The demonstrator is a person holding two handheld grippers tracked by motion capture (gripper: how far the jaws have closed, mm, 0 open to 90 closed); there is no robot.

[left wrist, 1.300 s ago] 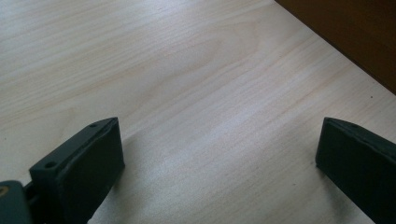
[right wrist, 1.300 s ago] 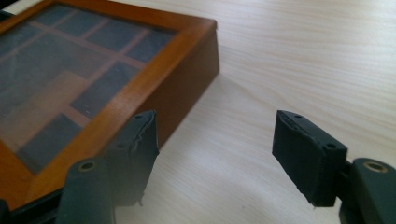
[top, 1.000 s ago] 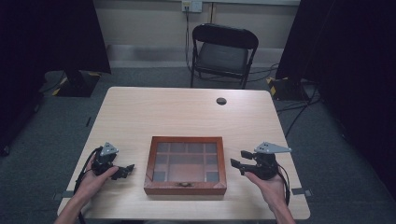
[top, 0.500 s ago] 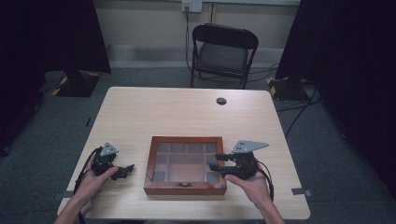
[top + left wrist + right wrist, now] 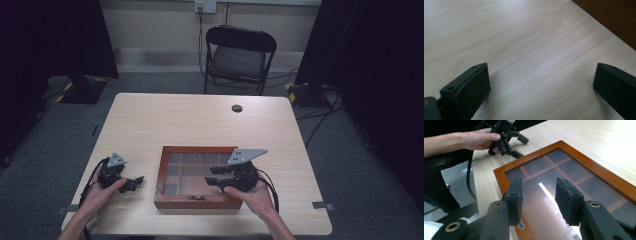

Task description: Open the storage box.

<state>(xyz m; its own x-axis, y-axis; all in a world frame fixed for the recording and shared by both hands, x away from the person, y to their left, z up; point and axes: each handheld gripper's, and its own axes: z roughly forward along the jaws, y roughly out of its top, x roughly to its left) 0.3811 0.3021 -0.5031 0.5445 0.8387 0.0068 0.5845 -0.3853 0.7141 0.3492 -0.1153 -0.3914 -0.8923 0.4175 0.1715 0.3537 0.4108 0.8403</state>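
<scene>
A shallow wooden box (image 5: 197, 149) with a glass lid over several compartments lies near the table's front edge. My right gripper (image 5: 212, 176) hovers over its right front part and points left. Its jaws have just been closing and stand partly apart with nothing between them. In the right gripper view the right gripper (image 5: 537, 197) is above the glass, with the box frame (image 5: 599, 173) and a small metal clasp (image 5: 521, 226) at the front rim. My left gripper (image 5: 134, 183) rests on the table left of the box, open. Beneath the left gripper (image 5: 541, 82) lies only bare wood.
A small black round disc (image 5: 237, 108) sits on the light wooden table (image 5: 165, 120) toward the far side. A black folding chair (image 5: 240, 52) stands beyond the far edge. Dark curtains hang at both sides, and cables lie on the floor to the right.
My right gripper has moved left from beside the box to above its right front part, and its jaws have narrowed. The left gripper has stayed put.
</scene>
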